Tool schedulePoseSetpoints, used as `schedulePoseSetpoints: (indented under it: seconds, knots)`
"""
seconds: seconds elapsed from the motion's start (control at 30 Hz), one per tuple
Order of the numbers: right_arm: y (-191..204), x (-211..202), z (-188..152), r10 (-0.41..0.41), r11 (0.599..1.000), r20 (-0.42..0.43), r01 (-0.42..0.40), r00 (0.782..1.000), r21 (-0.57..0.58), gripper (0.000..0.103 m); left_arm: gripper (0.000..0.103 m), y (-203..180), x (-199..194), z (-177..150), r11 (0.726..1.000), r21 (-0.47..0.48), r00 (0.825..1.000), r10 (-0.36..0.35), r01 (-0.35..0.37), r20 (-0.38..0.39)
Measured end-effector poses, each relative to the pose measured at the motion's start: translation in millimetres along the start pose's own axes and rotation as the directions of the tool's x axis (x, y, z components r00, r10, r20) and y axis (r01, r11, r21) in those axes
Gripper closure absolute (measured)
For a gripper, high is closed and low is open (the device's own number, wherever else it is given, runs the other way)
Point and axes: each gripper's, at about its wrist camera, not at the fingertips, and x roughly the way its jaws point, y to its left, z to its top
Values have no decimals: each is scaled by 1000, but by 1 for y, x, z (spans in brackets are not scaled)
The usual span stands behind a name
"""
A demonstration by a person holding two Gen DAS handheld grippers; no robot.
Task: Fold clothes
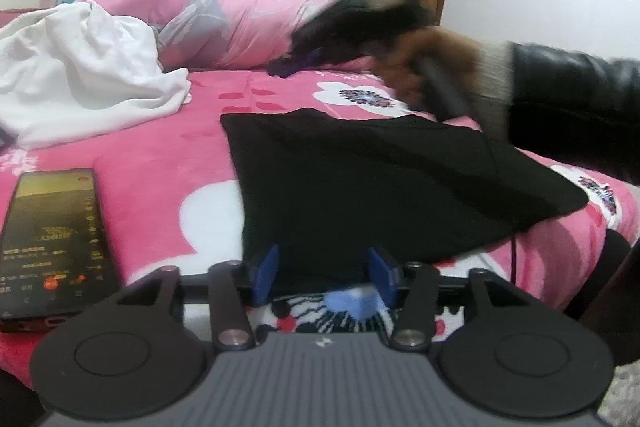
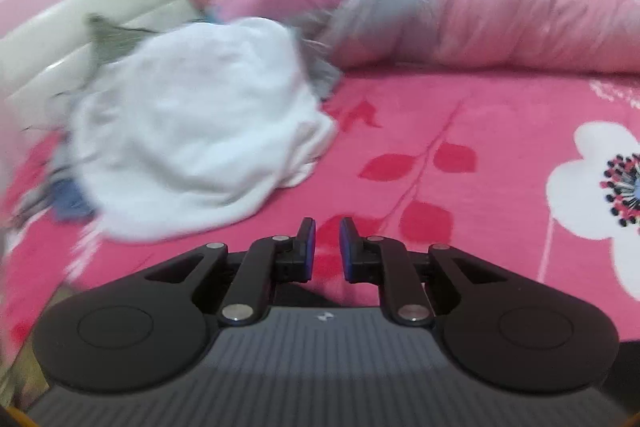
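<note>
1. Nearest in the left wrist view, the left gripper (image 1: pixel 322 269) has its jaws set wide at the near edge of the black garment (image 1: pixel 384 179); no cloth is seen pinched between them.
2. That garment lies flat as a neat panel on the pink bed (image 1: pixel 168 163), with the phone (image 1: pixel 50 247) to its left and the white pile (image 1: pixel 80 79) beyond that.
3. Across the garment's far right corner, the right gripper (image 2: pixel 327 239) is carried above the bed, jaws narrow with a gap and nothing between them; it faces the white pile.
4. This fits either a fold about to be made in the garment or a folded piece being left for the next item.
5. For any fold, I would grip only the top edge, keep both corners level, and lay the cloth down without dragging it.
</note>
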Motion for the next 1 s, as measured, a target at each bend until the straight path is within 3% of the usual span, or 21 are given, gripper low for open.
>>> schedulePoseSetpoints:
  seconds: [0.1, 0.17, 0.33, 0.43, 0.47, 0.7, 0.77, 0.8, 0.87, 0.93, 1.0]
  knots:
    - [8, -28, -28, 96, 991, -65, -101, 993, -86, 89, 45, -2, 1, 1, 1000, 12, 1000, 1, -1, -5]
    - [7, -33, -50, 107, 986, -130, -122, 986, -112, 89, 44, -4, 2, 2, 1000, 19, 1000, 8, -8, -11]
    - [-36, -16, -59, 19, 999, -105, -16, 994, 27, 92, 44, -7, 2, 6, 999, 11, 999, 32, -32, -35]
    - [-68, -8, -42, -123, 982, -41, 128, 992, 142, 90, 44, -9, 3, 10, 998, -2, 997, 55, -55, -48]
    - [-73, -13, -42, -137, 978, -32, 141, 990, 152, 90, 44, -9, 3, 11, 998, -7, 997, 63, -63, -51]
    - [-75, -83, -61, -24, 993, 33, 20, 999, 120, 87, 44, -13, 3, 14, 995, -12, 992, 102, -103, -70]
    - [-72, -95, -80, 69, 994, -22, -67, 997, 81, 84, 44, -14, 3, 16, 994, -9, 991, 108, -109, -78]
    - [-77, -97, -88, 72, 995, -49, -68, 996, 77, 83, 44, -14, 3, 16, 994, -10, 991, 110, -111, -82]
    - [-95, -96, -101, 23, 996, -97, -15, 995, 87, 83, 44, -16, 3, 18, 993, -8, 989, 119, -120, -91]
    - [-131, -102, -103, 4, 981, -52, 6, 999, 194, 85, 44, -20, 3, 19, 990, -2, 985, 141, -142, -97]
    - [-168, -111, -100, -115, 948, -20, 116, 993, 295, 83, 42, -22, 4, 21, 986, 5, 980, 169, -169, -104]
